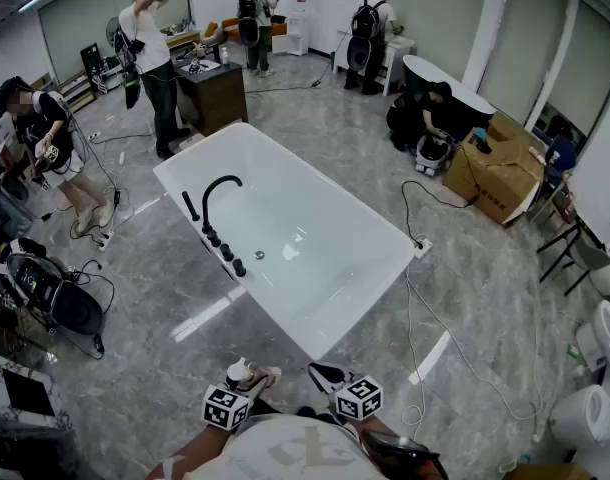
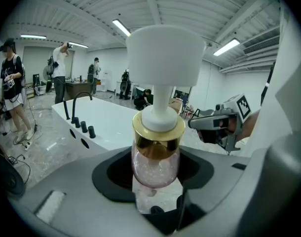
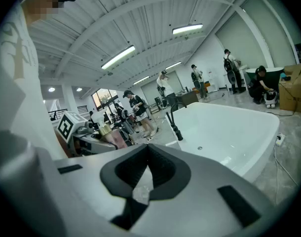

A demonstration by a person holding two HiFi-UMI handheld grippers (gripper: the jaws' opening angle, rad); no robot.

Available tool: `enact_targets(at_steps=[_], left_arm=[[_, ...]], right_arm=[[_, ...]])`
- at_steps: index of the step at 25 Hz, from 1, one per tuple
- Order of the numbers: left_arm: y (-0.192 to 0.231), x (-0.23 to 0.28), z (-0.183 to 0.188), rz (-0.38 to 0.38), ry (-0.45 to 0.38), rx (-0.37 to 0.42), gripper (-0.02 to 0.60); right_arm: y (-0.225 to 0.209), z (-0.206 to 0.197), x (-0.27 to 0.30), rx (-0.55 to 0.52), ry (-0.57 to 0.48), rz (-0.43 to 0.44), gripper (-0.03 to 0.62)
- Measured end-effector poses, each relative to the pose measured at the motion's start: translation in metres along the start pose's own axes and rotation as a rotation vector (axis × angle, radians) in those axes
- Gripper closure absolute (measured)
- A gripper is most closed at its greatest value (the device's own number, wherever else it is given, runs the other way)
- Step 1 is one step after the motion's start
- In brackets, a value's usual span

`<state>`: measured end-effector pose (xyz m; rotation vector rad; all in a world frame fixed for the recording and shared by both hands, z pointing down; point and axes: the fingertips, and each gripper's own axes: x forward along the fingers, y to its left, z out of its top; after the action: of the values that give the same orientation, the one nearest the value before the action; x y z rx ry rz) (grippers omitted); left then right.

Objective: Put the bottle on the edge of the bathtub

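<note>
A pump bottle (image 2: 156, 157) with a clear pink body, gold collar and white pump head stands upright between the jaws of my left gripper (image 2: 156, 179), which is shut on its body. In the head view this gripper (image 1: 247, 378) and the bottle (image 1: 239, 372) are at the bottom, just short of the near corner of the white bathtub (image 1: 181, 190). My right gripper (image 1: 325, 376) is beside it, shut with nothing between its jaws (image 3: 146, 157). The right gripper view shows the bathtub (image 3: 229, 132) ahead and the bottle (image 3: 113, 138) at the left.
A black faucet (image 1: 217, 193) and black knobs stand on the tub's left rim. Cables run over the marble floor on the right. A cardboard box (image 1: 495, 168), a second tub (image 1: 445, 83), toilets (image 1: 595, 408), a wooden desk (image 1: 215, 93) and several people surround the tub.
</note>
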<state>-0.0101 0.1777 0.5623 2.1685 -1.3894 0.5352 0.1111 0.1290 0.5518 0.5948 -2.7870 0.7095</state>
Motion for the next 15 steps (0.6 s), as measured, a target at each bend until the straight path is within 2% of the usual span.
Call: enact_targets(at_steps=[4, 8, 15], left_arm=[[0.010, -0.024, 0.001, 0.020, -0.010, 0.007, 0.360], [0.027, -0.051, 0.000, 0.055, -0.036, -0.001, 0.360], [0.040, -0.070, -0.028, 0.126, -0.082, -0.077, 0.360]], right_arm=[[0.017, 0.011, 0.005, 0.001, -0.027, 0.002, 0.588], [0.034, 0.013, 0.016, 0.049, -0.046, 0.027, 0.588], [0.053, -0.008, 0.041, 0.035, -0.017, 0.095, 0.588]])
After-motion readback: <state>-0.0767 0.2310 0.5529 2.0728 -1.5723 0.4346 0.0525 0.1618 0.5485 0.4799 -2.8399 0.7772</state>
